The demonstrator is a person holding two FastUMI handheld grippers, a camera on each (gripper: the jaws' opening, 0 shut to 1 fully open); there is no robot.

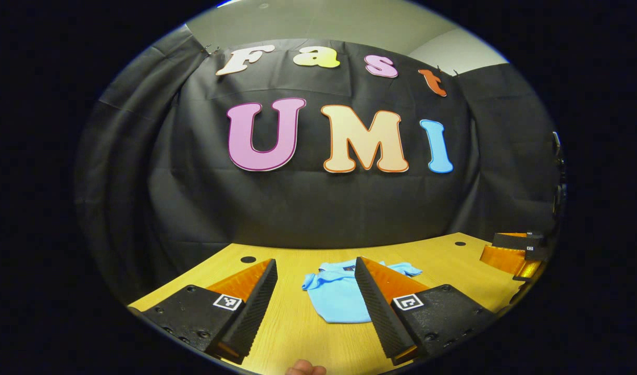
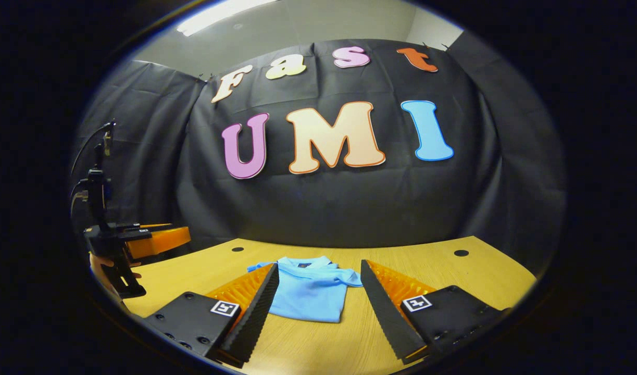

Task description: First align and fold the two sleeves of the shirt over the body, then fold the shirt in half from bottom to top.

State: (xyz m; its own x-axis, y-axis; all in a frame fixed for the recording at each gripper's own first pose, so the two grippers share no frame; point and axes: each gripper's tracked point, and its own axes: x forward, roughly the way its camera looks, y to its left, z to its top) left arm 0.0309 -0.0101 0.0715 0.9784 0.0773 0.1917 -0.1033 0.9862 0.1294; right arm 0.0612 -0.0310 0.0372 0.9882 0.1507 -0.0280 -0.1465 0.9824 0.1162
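While both pairs of fingers stand spread wide and hold nothing, we hover at the near edge of the tabletop [image 2: 453, 271] with the shirt [image 2: 310, 294] lying flat ahead of us, about midway across and nearer to us than to the far wall. Our left gripper [image 1: 315, 304] sits left of the garment and our right gripper [image 2: 318, 307] faces it almost head-on; each also shows at the edge of the other's view.

By our judgement the shirt already looks compact: the sleeves seem drawn in over the body, and the near hem reads as a thick doubled edge, so the fold may be done or nearly so. We cannot tell how many layers lie there. If the bottom-to-top fold remains, we would pinch the two near corners together, lift low, carry them evenly toward the collar and lay them down square, without dragging the lower layer.

The collar points to the far side, away from us, and the hem lies near. Its long axis, as far as we can judge, runs near to far.
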